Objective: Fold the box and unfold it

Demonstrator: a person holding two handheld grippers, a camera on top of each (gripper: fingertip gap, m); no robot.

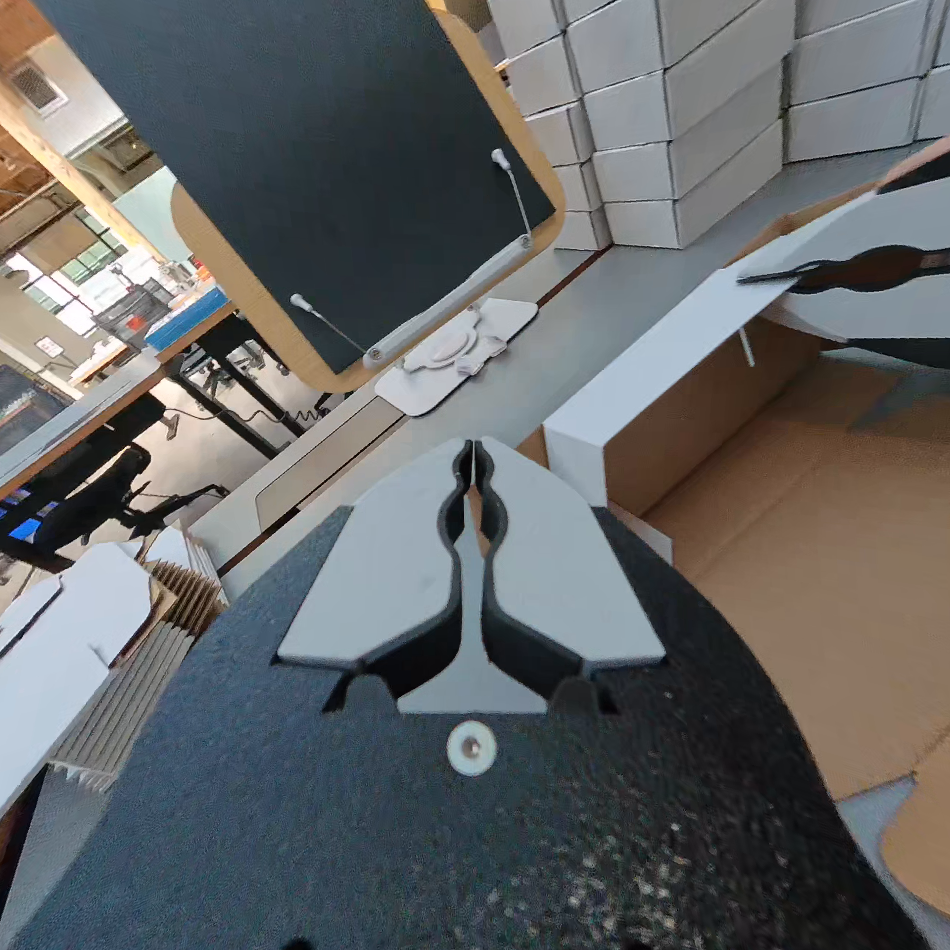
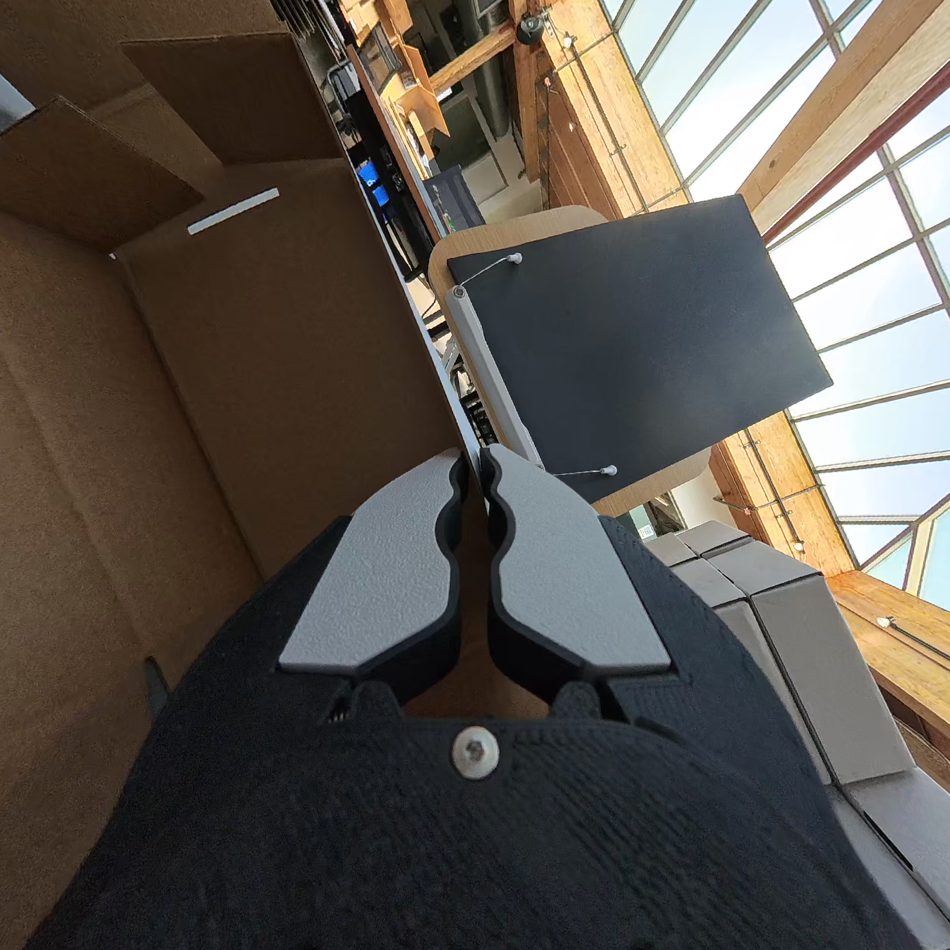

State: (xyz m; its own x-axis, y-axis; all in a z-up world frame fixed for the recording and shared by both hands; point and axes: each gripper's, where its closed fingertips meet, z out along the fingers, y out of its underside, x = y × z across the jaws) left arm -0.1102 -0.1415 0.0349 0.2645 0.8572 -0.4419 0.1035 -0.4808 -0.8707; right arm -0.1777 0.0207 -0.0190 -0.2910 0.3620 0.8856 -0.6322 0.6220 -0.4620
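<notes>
Now, in the left wrist view, the left gripper [image 1: 472, 465] has its jaws pressed together on a thin white edge of the box [image 1: 730, 462], at the near left corner of it. This box lies on the grey bench [image 1: 591, 318], half folded, white outside and brown inside, with one wall standing up. At the right border the right gripper [image 1: 802, 277] holds the top edge of the far wall, its jaws closed on the cardboard. Behind the box stands a dark board [image 1: 288, 154] on a white stand [image 1: 457, 354], and stacked white boxes [image 1: 694, 118] fill the back corner. Flat cardboard sheets [image 1: 103, 642] are piled at the lower left. In the right wrist view, the right gripper [image 2: 475, 462] has narrow jaws which pinch the white upper edge of the brown wall of the box [image 2: 231, 360]. The dark board [image 2: 642, 339] is just beyond, and grey-looking boxes [image 2: 781, 617] are at the right under large windows [image 2: 848, 257].
</notes>
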